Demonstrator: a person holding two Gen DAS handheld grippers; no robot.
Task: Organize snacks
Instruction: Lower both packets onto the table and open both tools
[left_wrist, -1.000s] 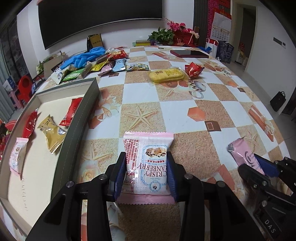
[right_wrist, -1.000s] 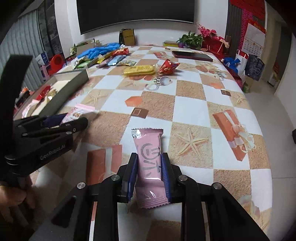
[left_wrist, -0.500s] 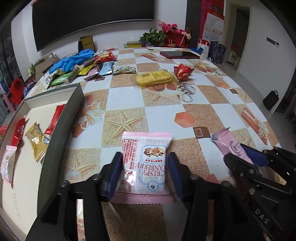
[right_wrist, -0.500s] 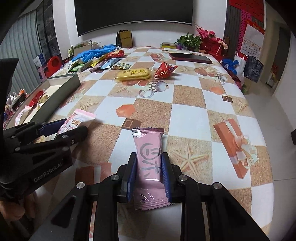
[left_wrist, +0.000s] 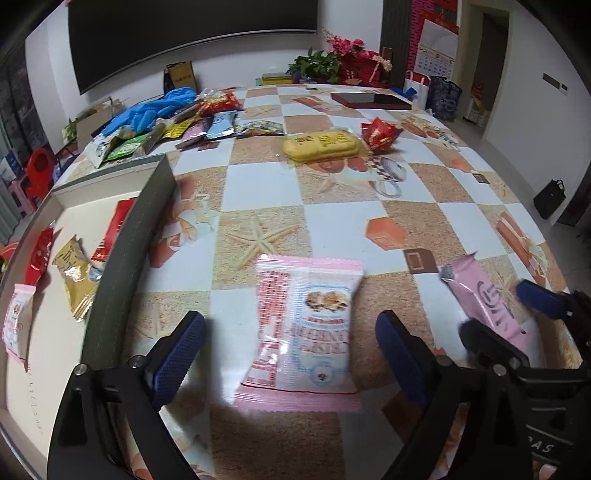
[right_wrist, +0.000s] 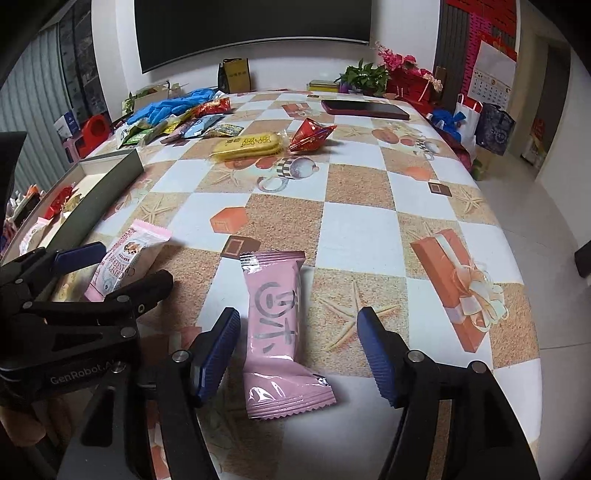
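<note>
My left gripper is open, its blue pads wide on either side of a white and pink cranberry crisp packet that lies loose on the table. My right gripper is open too, with a pink bar packet lying flat between its fingers, touching neither pad. The pink bar also shows in the left wrist view, and the cranberry packet in the right wrist view. A grey tray at the left holds several snack packets.
A yellow snack pack and a red wrapped snack lie mid-table. A pile of snack packets and blue gloves sit at the far left. A dark red phone lies at the back. The table edge drops off at the right.
Both grippers have opened: the left let go of the cranberry packet, the right let go of the pink bar. Both packets now lie on the table.
</note>
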